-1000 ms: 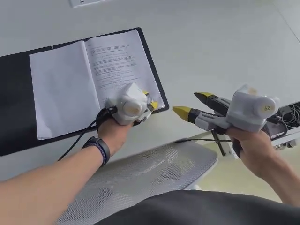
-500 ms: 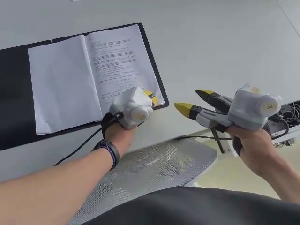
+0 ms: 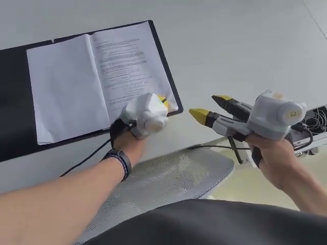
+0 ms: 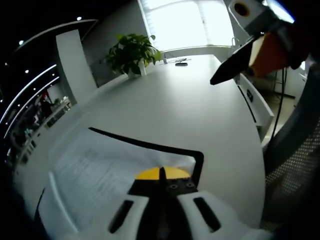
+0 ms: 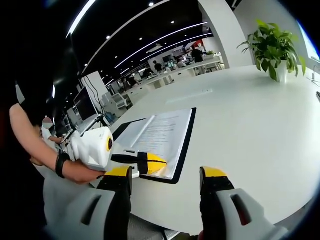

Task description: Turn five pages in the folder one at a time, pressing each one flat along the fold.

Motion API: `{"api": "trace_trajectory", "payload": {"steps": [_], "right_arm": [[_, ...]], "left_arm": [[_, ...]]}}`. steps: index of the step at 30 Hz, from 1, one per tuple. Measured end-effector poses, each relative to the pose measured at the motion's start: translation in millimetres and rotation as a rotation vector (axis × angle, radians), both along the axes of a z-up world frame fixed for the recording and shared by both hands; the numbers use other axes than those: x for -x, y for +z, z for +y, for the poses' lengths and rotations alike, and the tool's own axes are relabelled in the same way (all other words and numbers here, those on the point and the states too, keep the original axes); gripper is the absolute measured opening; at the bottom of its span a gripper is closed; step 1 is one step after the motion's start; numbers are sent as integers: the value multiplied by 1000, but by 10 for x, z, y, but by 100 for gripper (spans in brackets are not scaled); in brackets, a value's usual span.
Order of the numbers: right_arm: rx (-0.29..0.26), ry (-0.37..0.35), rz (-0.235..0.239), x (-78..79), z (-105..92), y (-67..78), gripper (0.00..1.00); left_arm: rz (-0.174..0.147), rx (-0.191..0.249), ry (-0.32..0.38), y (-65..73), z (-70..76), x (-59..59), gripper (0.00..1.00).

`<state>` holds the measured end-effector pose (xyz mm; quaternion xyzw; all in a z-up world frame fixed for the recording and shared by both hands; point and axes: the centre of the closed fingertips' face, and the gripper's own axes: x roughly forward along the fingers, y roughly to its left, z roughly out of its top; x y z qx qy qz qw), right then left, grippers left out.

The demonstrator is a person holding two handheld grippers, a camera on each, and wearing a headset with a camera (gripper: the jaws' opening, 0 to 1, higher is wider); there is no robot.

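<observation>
— In the upper left of the head view, what lies on the table [image 3: 230,46]?
— The folder [image 3: 18,122], open and flat. It has a black cover, with a blank page [image 3: 61,87] on its left half and a printed page [image 3: 127,66] on its right half. The fold runs between them.
— Left gripper?
— The left gripper [image 3: 162,100] is at centre frame, at the lower right corner of the printed page. In the left gripper view its yellow tips meet with no gap. They sit over that corner; whether paper is pinched between them cannot be told.
— Right gripper?
— The right gripper [image 3: 208,106] is right of centre, near the table's near edge, apart from the folder and pointing toward it. Its jaws stand apart with nothing between them.
— Other items?
— A mesh chair [image 3: 168,178] at lower centre, below the table edge. A wristband [image 3: 120,159] on the left arm. A potted plant [image 4: 131,52] on the table's far end, at the upper left of the left gripper view.
</observation>
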<state>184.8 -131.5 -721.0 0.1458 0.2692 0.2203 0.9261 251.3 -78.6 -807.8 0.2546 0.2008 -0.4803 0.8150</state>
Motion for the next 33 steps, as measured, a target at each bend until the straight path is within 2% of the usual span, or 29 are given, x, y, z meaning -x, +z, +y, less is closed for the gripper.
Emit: {"api": "trace_trajectory", "payload": {"steps": [1,4,6,8,11,13,14,16,17,18,19,20,21,22,23,24,25,27,29,30,33], "right_arm": [[-2,0,-1,0,0,0,53],[1,8,0,-4,4,-12,52],[0,9,-1,-12,2,-15,52],[-5,10,-1,-27,-2,-21,51],[-2,15,0,-41,-11,-31,51],[-5,12,-3,-48,-20,-28,51],[-8,11,-2,-49,-22,-32,50],[-12,10,1,-45,-23,-44,50],[-13,10,2,-42,-24,-51,50],[-14,9,4,-39,-26,-61,50],[-18,5,7,-34,-29,-75,50],[-21,1,8,-32,-32,-81,49],[-24,-5,11,-28,-40,-88,49],[-26,-11,11,-29,-47,-88,49],[-31,-18,10,-31,-54,-72,48],[-33,-21,8,-32,-59,-64,48],[-35,-24,6,-31,-66,-56,47],[-38,-29,6,-29,-84,-53,47],[-44,-38,5,-31,-111,-38,47],[-48,-42,1,-33,-120,-28,47],[-59,-52,1,-43,-135,-23,47]], "left_arm": [[24,14,-28,-14,-26,23,0],[31,17,-52,3,-27,16,0],[62,40,-41,9,-18,17,0],[53,34,-47,24,-10,17,0],[82,75,-20,74,41,25,0],[78,73,-18,81,86,31,0],[92,101,-19,105,73,37,0],[77,112,-6,156,95,24,0],[87,121,-17,170,86,59,0],[125,87,0,84,78,104,4],[150,98,59,55,85,95,17],[203,115,90,23,70,125,31],[266,144,150,-16,77,129,44],[245,166,132,19,48,128,45],[222,156,134,24,60,108,42],[151,80,115,-15,101,82,41],[174,101,127,-16,76,113,41],[173,109,132,1,77,109,40],[212,169,139,54,47,133,36],[222,175,143,60,53,150,34],[263,242,152,134,2,175,33]]}}
